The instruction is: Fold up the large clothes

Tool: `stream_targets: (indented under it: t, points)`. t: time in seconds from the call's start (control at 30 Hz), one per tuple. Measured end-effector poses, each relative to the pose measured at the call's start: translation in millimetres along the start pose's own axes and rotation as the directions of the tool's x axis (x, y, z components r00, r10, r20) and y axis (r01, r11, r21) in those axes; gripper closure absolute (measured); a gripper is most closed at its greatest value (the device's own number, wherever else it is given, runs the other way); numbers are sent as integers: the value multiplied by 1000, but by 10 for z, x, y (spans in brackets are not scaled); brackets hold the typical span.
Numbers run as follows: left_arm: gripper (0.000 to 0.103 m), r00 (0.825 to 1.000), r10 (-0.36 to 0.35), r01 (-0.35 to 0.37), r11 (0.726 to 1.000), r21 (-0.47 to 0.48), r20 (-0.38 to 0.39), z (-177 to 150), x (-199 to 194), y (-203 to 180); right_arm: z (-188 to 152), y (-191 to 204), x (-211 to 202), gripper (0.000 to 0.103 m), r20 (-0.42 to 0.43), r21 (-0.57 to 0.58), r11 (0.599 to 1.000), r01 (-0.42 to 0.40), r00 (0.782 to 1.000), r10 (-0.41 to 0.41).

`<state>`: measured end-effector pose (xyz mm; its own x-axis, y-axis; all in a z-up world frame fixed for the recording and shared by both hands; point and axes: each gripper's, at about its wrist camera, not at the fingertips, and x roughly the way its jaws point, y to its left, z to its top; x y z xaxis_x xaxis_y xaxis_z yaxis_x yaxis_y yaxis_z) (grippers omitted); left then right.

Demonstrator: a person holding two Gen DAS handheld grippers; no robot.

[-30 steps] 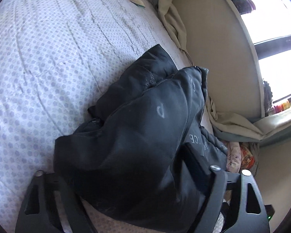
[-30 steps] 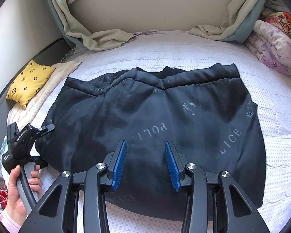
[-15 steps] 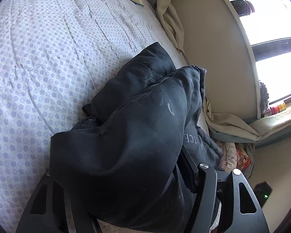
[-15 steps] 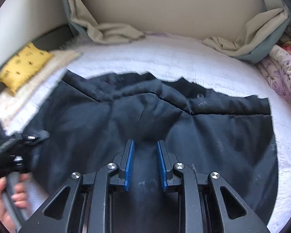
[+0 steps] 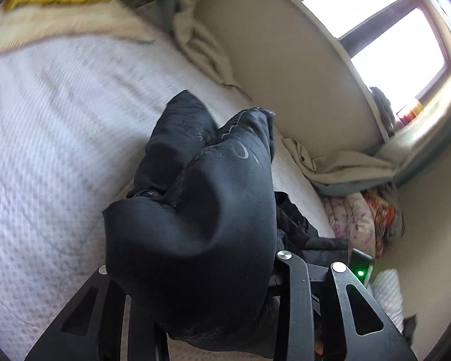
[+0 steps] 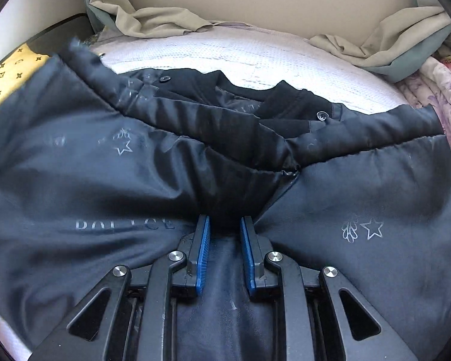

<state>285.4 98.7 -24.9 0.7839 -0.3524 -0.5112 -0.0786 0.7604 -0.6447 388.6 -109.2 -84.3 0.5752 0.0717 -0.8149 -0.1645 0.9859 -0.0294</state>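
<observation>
A large dark padded jacket (image 6: 105, 180) printed with stars and "POLICE" lies spread on the bed. My right gripper (image 6: 224, 225) points down onto its near middle. Its blue pads (image 6: 203, 240) are closing and pinch a raised fold of the fabric. In the left wrist view one end of the jacket (image 5: 195, 225) is bunched up and lifted off the bedspread. It drapes over my left gripper (image 5: 192, 270), whose jaws are closing on the bundle, with the fingertips hidden under the cloth.
The white dotted bedspread (image 5: 45, 150) stretches away to the left. A yellow patterned pillow (image 6: 9, 72) lies at the bed's left end. Beige curtains (image 6: 391, 39) bunch along the far wall under a window (image 5: 391, 39). A floral blanket (image 6: 436, 90) is piled at the right.
My right gripper came down onto the jacket and narrowed around a fold. My left gripper narrowed on the jacket's end, rose and rolled, lifting the bundle.
</observation>
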Motion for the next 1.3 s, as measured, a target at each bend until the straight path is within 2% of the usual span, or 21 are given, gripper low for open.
stream_targets:
  t: [0.1,0.2,0.3,0.4,0.47,0.6,0.73,0.83,0.87,0.93,1.03,1.1,1.13,1.17,1.2,1.23,1.27,1.3]
  points:
    - [66,1000,18,-21,991,134,24,-33,-74,-345,-19,-16,0,87,6,18,1000,2,1000,-2]
    - [66,998,45,-54,963,264,43,-104,-106,-704,-39,-22,-8,87,11,29,1000,4,1000,-4]
    - [66,996,71,-88,913,398,57,-219,-113,-1083,-36,-43,6,88,13,43,999,3,1000,-3]
    - [67,994,93,-111,865,489,63,-349,-55,-1422,-37,-83,14,88,12,72,997,-14,1000,13]
    - [67,992,109,-127,819,560,66,-467,13,-1666,-34,-141,16,88,11,96,994,-42,999,41]
    - [67,990,126,-139,746,651,66,-686,135,-2045,-32,-275,34,92,13,135,986,-102,995,101]
    - [67,989,131,-144,715,684,71,-809,205,-2270,-21,-520,31,93,8,223,948,-228,973,232]
    - [67,988,138,-148,690,709,72,-890,241,-2362,-30,-787,-80,90,-19,296,894,-335,934,356]
    - [67,987,141,-149,678,720,72,-928,251,-2391,-50,-925,-172,87,-36,333,867,-370,914,404]
    - [67,987,145,-152,649,745,75,-1033,274,-2456,-104,-1161,-355,70,-30,394,817,-422,882,470]
    - [67,986,146,-155,599,786,83,-1213,311,-2555,-195,-1512,-699,51,42,443,771,-457,870,492]
    - [67,985,148,-154,576,803,82,-1309,339,-2607,-266,-1819,-915,44,131,504,701,-505,847,516]
    - [67,985,151,-154,568,808,81,-1352,356,-2633,-300,-1987,-980,39,189,551,627,-551,814,549]
    - [67,985,152,-158,560,813,87,-1383,362,-2652,-330,-2168,-1027,38,266,594,519,-615,759,594]
    - [67,983,158,-166,546,821,94,-1424,375,-2681,-339,-2292,-1053,34,321,608,435,-664,707,631]
    - [67,982,163,-170,531,830,98,-1456,388,-2700,-330,-2360,-1073,27,354,599,386,-702,664,658]
    - [67,980,170,-176,510,842,102,-1509,408,-2726,-308,-2406,-1101,24,380,576,349,-739,621,685]
    - [67,979,174,-180,495,850,107,-1550,417,-2739,-283,-2414,-1121,20,385,563,343,-752,605,697]
